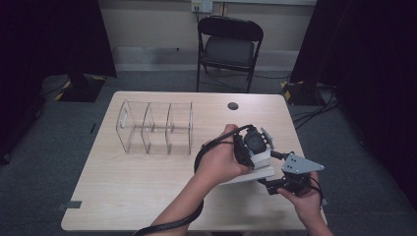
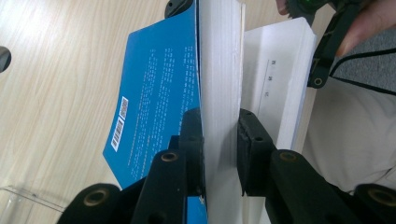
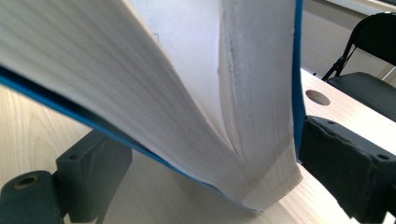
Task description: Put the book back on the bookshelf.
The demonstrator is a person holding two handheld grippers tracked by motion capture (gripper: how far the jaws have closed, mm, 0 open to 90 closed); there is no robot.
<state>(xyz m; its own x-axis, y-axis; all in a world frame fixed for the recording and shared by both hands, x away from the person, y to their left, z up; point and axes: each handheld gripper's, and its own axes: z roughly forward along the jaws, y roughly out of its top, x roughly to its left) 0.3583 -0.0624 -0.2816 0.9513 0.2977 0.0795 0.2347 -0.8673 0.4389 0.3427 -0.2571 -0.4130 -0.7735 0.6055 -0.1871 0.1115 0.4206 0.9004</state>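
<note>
Book pages sit clamped in the left hand-held gripper; right hand-held gripper straddles the fanned block, seemingly unclamped. Keep the left's clamp firm, spine low on the surface.

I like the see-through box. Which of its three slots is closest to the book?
The right-end slot of the clear box, beside the book; the other two sit farther left.

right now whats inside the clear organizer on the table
The clear organizer looks empty; the wooden table shows through its compartments. Nothing hides its inside from above. The book sits apart, clamped in the left gripper.
</note>
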